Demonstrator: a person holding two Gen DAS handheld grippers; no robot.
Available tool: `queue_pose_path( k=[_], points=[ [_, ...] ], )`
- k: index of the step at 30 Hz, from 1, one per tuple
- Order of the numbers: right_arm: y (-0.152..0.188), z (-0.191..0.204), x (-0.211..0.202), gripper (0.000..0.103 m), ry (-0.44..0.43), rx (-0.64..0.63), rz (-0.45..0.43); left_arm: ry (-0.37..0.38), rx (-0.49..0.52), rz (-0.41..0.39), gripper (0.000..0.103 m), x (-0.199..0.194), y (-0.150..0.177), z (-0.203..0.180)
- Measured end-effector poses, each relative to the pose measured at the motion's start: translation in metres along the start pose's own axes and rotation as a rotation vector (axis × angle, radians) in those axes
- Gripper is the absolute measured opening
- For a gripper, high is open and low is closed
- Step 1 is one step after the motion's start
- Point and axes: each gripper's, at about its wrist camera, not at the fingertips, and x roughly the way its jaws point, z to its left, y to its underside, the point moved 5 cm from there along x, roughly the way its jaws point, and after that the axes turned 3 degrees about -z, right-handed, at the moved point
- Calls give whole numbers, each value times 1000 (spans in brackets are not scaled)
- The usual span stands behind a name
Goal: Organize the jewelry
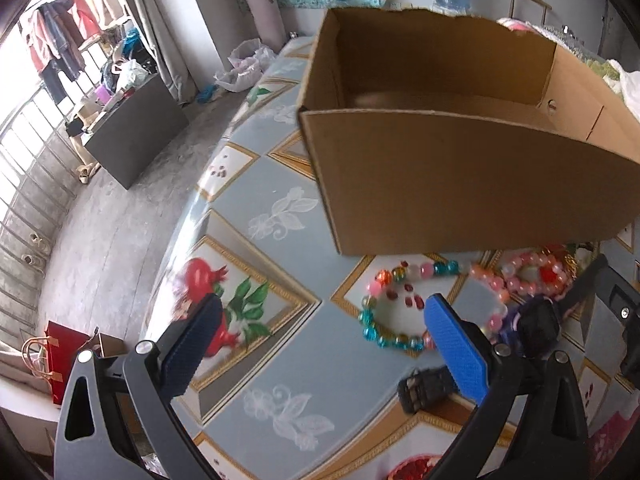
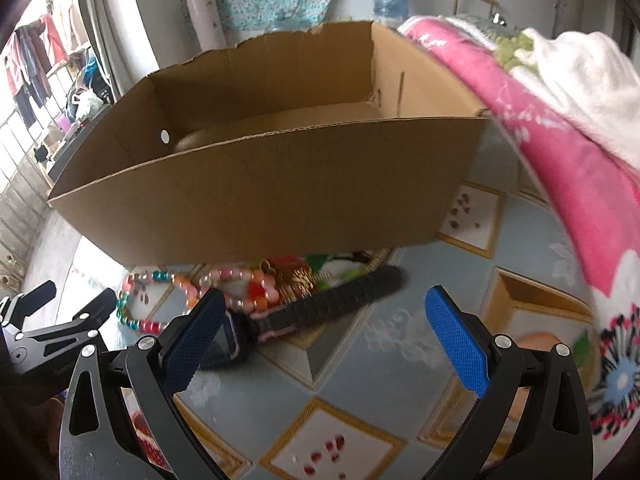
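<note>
Behind the jewelry, toward the far side of the table [image 1: 256, 184], an open cardboard box [image 1: 460, 176] is standing with its near wall facing my two grippers; I am seeing no jewelry inside it from either wrist view. Just in front of that wall, the pieces are lying on the patterned tablecloth: a beaded bracelet of teal, pink and orange beads [image 1: 384, 304] is curling in a loop, and a pile of pink and red bead strands [image 1: 532, 276] is sitting beside it, toward the right, touching what looks like a gold chain [image 2: 298, 280].

I am holding the left gripper [image 1: 320, 340] over the table's left edge, its blue-padded fingers [image 1: 456, 348] spread wide with nothing between them; the right-hand pad is covering part of the bracelet loop from this camera. I am holding the right gripper [image 2: 326, 338] just beside it, jaws likewise wide apart and empty. A watch with a black ridged strap [image 2: 340, 300] is lying between the bead pile and my right gripper, its pink-rimmed face [image 2: 228, 336] partly hidden behind the left-hand pad. I cannot tell whether that pad is touching it.

Along the table's right edge, a pink blanket [image 2: 560, 140] is lying bunched up, with white cloth [image 2: 580, 72] on top.
</note>
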Motion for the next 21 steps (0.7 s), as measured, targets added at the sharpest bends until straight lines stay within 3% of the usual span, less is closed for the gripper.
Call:
queue_pose_path(
  k=[13, 21],
  points=[
    [-34, -9, 32, 96, -29, 21, 41, -14, 11, 56, 99, 46, -41, 3],
    [-58, -20, 36, 96, 4, 23, -38, -5, -36, 41, 99, 64, -77, 6]
  ],
)
